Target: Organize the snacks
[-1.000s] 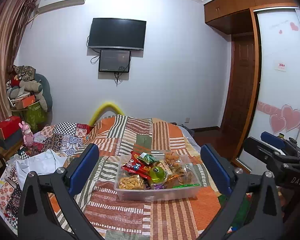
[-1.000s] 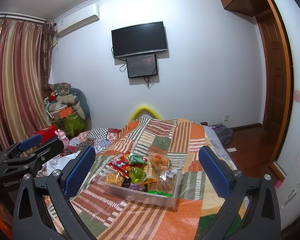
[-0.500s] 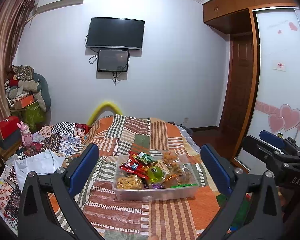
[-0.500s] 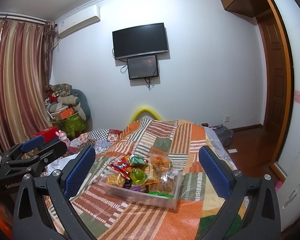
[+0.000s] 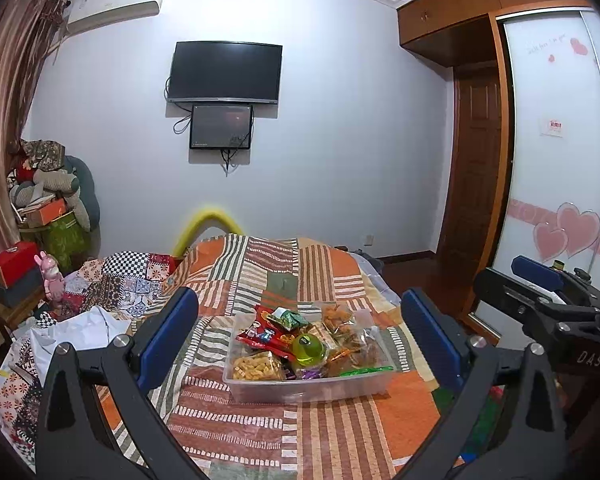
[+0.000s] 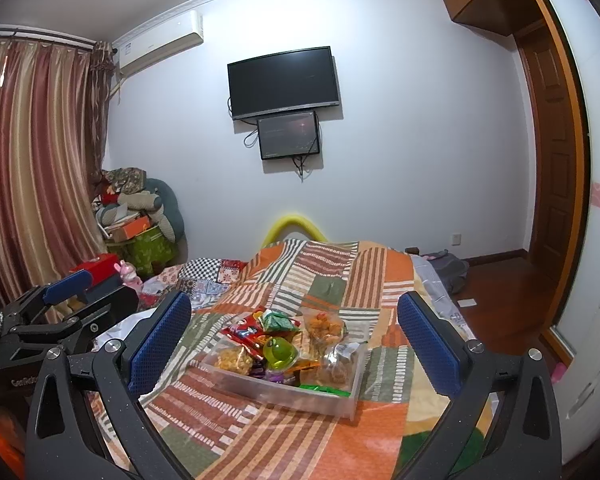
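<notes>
Jaws: left gripper (image 5: 299, 338) and right gripper (image 6: 294, 342) held wide apart, nothing clasped.
Risk: heaped packets beside the green jelly cup (image 5: 309, 347) could be spilled from the clear bin (image 5: 300, 388).

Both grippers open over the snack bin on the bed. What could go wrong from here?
1. The clear bin sits on a soft quilt; pressing down may tip it.
2. Snacks are heaped above the rim; pulling the red packet may drag neighbours out.
3. The green round container looks likely to roll.
</notes>
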`<state>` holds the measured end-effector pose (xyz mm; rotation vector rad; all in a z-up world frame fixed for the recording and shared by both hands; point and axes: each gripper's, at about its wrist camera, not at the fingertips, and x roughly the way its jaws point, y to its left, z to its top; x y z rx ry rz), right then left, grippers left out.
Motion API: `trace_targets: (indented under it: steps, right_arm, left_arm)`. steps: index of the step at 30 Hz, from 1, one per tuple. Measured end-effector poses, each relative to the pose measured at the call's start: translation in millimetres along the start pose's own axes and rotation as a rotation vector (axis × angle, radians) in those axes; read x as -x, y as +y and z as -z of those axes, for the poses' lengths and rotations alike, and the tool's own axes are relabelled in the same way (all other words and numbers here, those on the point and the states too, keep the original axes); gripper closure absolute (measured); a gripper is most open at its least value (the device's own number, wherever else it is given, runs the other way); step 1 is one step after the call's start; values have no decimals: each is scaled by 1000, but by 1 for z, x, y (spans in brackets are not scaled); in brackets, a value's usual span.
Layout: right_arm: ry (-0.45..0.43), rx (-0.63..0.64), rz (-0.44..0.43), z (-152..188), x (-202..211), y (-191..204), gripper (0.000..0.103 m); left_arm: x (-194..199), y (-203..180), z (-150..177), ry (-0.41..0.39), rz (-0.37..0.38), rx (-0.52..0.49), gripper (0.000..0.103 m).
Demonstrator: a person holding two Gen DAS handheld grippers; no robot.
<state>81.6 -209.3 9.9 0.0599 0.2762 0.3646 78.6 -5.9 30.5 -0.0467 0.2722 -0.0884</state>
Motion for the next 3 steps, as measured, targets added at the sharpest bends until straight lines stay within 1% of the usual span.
trace_targets:
  steps: [3]
  right_arm:
    - [1, -5, -3, 0, 0, -1, 0]
  left_arm:
    - [-1, -1, -1, 6, -3, 2, 0]
